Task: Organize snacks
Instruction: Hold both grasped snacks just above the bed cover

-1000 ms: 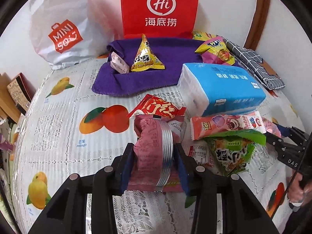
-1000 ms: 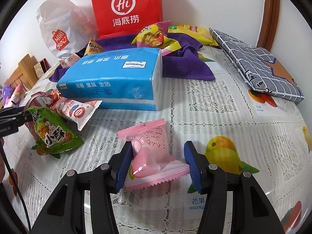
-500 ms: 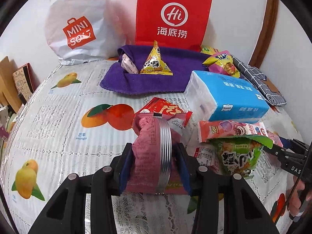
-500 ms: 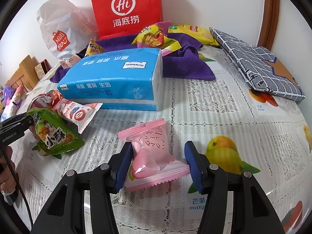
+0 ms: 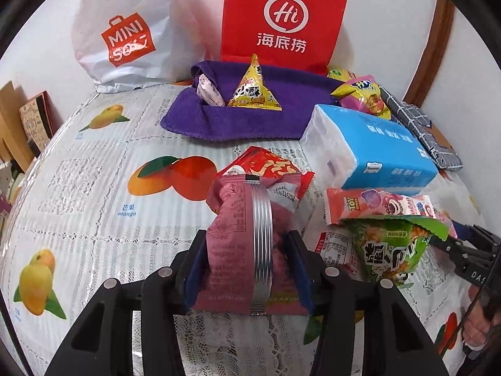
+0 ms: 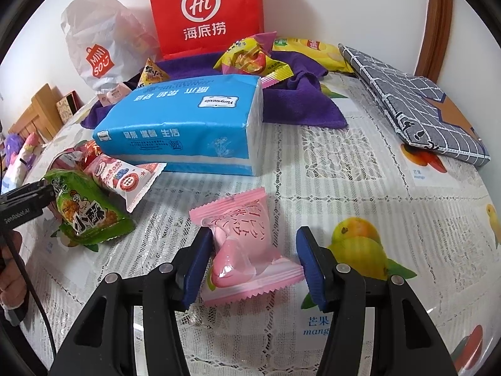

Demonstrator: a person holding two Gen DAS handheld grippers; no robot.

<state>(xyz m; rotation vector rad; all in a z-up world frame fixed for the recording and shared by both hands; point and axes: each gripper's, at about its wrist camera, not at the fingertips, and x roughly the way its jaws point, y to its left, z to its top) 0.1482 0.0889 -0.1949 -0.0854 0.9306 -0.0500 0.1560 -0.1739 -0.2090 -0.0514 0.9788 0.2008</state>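
My left gripper [image 5: 247,250] has a puffy dark pink snack packet [image 5: 231,219] with a silver back seam between its blue pads. Its jaws are opening, and the pads still touch the packet's sides. The packet rests on a red snack packet [image 5: 269,166] on the table. My right gripper [image 6: 253,250] stands open around a light pink candy packet [image 6: 241,244] lying on the tablecloth; the left pad is close to it and a gap shows at the right pad. A green snack bag [image 5: 391,253] and a Toy Story packet [image 5: 375,203] lie between the two grippers.
A blue tissue pack [image 6: 184,125] sits mid-table. Behind it a purple cloth [image 5: 250,119] carries several snacks, including a yellow triangular one [image 5: 253,91]. A red paper bag [image 5: 281,15] and a white Miniso bag [image 5: 125,31] stand at the wall. A checked grey pouch [image 6: 413,103] lies right.
The left jaws have widened and the dark pink packet has puffed out between them; the left view rolled slightly. The right gripper and the pink candy packet have stayed put.
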